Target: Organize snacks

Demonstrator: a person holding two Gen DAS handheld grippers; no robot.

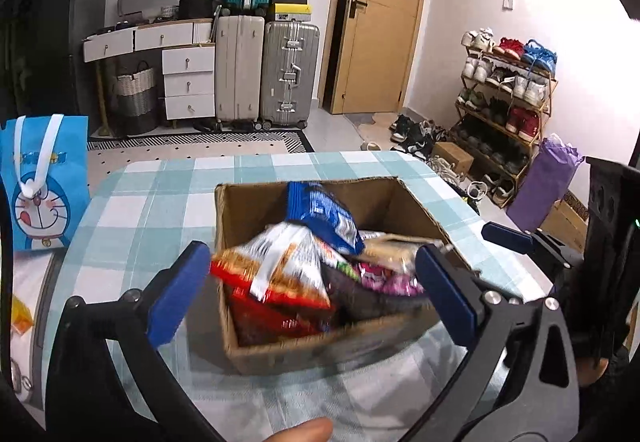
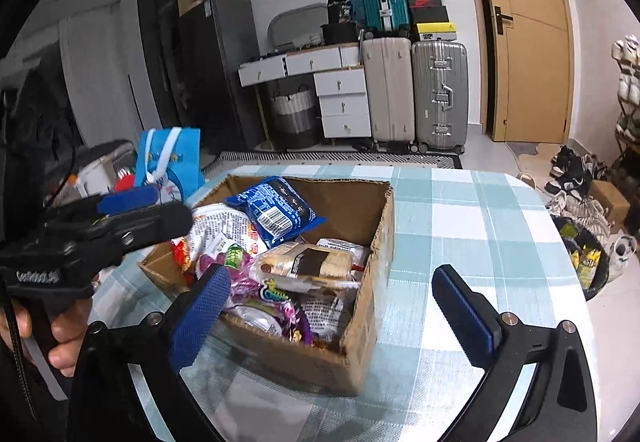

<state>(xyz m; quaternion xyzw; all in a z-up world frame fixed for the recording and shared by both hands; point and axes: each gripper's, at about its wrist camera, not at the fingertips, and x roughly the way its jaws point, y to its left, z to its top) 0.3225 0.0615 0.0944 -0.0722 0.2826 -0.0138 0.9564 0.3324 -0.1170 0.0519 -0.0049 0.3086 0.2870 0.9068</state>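
A brown cardboard box (image 1: 248,356) (image 2: 360,330) stands on the checked tablecloth, filled with several snack packs. A blue pack (image 1: 320,215) (image 2: 276,209) lies on top at the back, a red and white pack (image 1: 272,274) at the left, a beige wrapped pack (image 2: 316,262) at the right and purple packs (image 2: 276,298) in front. My left gripper (image 1: 312,286) is open and empty, its jaws wide apart above the box's near side. My right gripper (image 2: 332,306) is open and empty over the box's right front corner. The left gripper also shows in the right wrist view (image 2: 132,209).
A blue cartoon gift bag (image 1: 44,181) (image 2: 168,161) stands at the table's left edge. The checked table (image 2: 460,226) extends right of the box. Beyond it are suitcases (image 1: 264,69), white drawers (image 1: 188,81), a door (image 1: 384,17), a shoe rack (image 1: 508,97) and a purple bag (image 1: 544,181).
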